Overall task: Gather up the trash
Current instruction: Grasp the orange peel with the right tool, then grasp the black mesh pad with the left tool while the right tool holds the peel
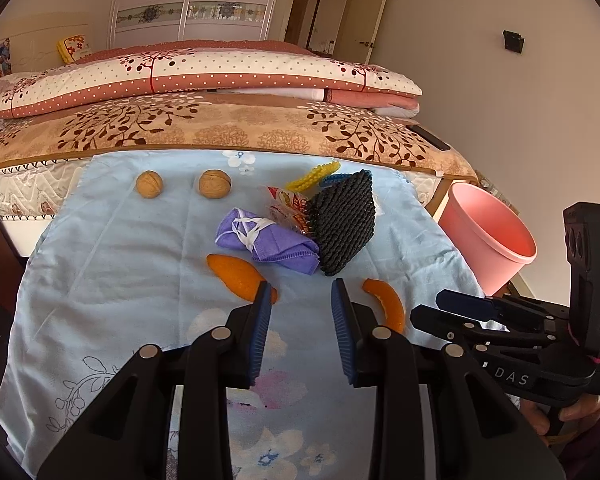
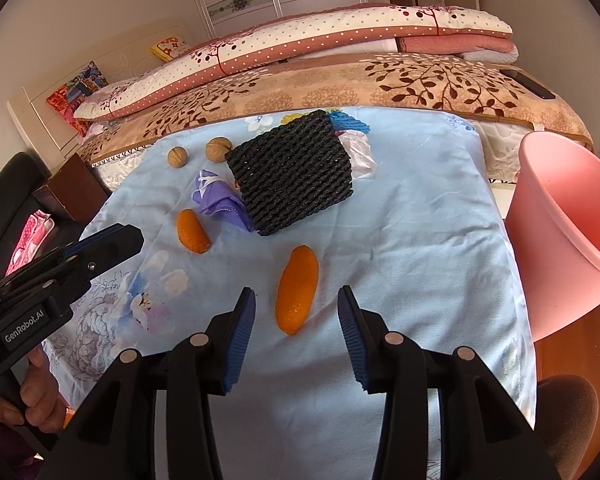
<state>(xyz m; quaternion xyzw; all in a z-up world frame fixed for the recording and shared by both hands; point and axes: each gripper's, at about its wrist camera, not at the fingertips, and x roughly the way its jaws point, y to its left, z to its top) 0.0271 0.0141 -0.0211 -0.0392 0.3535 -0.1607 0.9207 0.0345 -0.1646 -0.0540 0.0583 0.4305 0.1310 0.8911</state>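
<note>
Light blue floral cloth (image 2: 420,220) spread over the bed edge. Left to right on it: two walnuts (image 2: 178,157) at about 11 o'clock of the cloth centre; folded purple face mask (image 2: 216,200); one orange peel (image 2: 193,231) just below the mask; black foam net (image 2: 292,172) leaning over a snack wrapper (image 1: 288,208); second orange peel (image 2: 298,288) toward 6 o'clock. Pink bin (image 2: 564,232) stands off the cloth at 3 o'clock.

Left gripper (image 1: 301,290): jaws apart, nothing between, near tip beside the first peel. Right gripper (image 2: 296,300): jaws apart, straddling the second peel, pads not touching it.
</note>
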